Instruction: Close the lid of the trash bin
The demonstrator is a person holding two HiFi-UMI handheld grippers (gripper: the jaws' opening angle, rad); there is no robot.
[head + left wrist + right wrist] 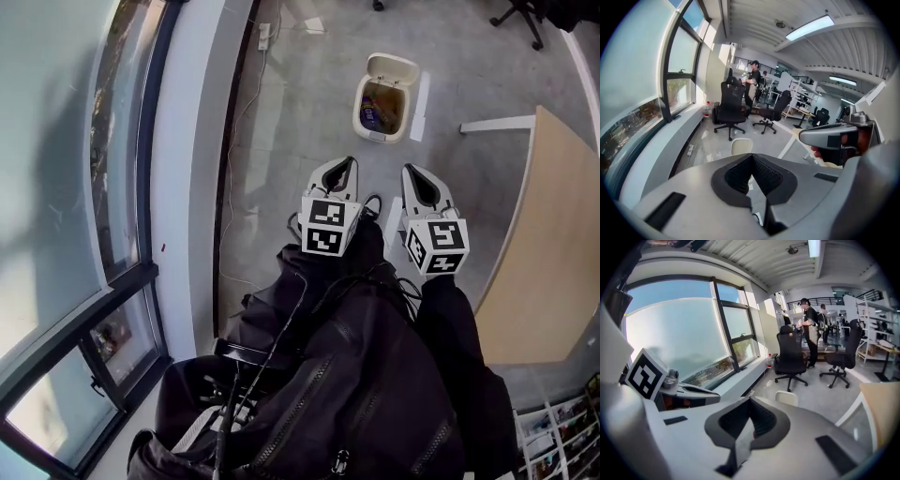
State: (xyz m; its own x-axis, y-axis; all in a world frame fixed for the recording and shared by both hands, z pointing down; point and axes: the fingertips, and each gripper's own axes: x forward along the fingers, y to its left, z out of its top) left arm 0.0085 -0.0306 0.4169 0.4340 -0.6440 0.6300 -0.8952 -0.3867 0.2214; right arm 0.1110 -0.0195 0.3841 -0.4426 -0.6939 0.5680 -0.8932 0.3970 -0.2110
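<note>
In the head view the trash bin (383, 105) stands on the floor well ahead of the left hand-held gripper (339, 174) and the right hand-held gripper (421, 185), with its white lid (393, 67) raised at the far side. In the left gripper view the jaws are closed on nothing and the lid (741, 146) shows far beyond their tips, and the right gripper view shows the same, with jaws together and empty and the lid (786, 398) ahead. The lid looks like light, stiff, hinged plastic, so I judge that a soft push on its upper edge is enough, without gripping.
</note>
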